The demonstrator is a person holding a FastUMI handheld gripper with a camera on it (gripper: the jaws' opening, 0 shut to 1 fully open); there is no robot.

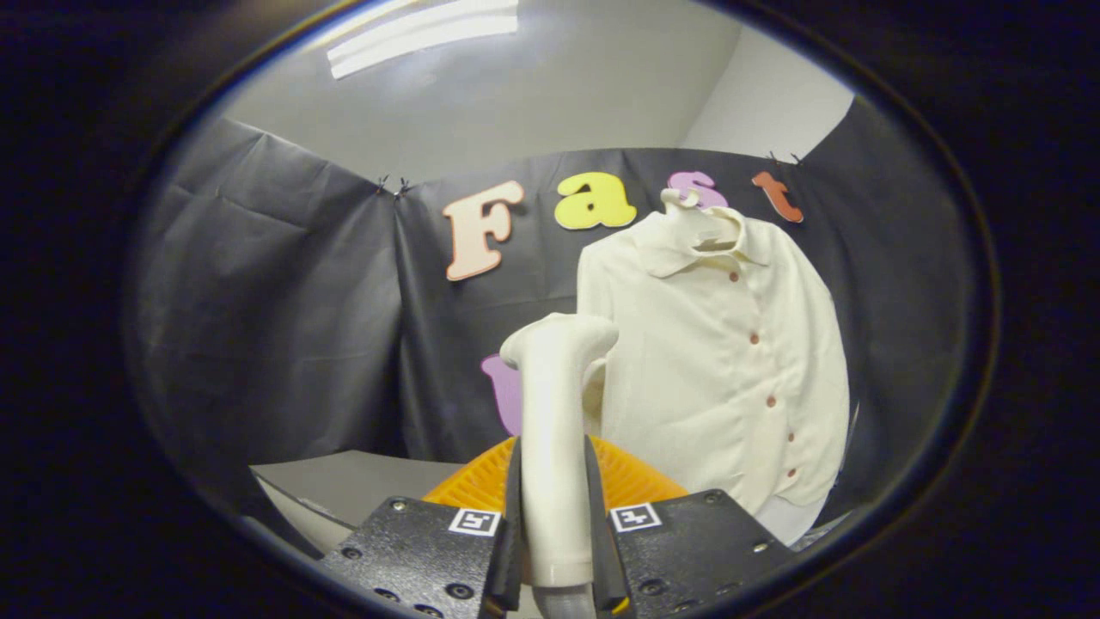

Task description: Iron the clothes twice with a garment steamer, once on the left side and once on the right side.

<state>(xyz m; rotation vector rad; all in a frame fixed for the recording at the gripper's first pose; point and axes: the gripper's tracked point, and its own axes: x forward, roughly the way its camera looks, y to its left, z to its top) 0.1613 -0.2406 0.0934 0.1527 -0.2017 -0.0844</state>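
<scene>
The gripper [556,524] pinches the garment steamer [554,430] upright by its handle at lower centre, head turned toward the cream shirt [730,361] hanging right of centre on its hanger [687,206], seemingly readied for a pass.

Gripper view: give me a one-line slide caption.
Gripper shut on white garment steamer handle, held upright ahead of cream button-up shirt hanging on a hanger, orange ribbed basket behind.

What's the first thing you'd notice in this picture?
The white garment steamer stands upright, clamped between the fingers of the hand-held gripper. Beyond it and to the right, a cream shirt with small reddish buttons hangs on a hanger. An orange basket sits just behind the steamer.
</scene>
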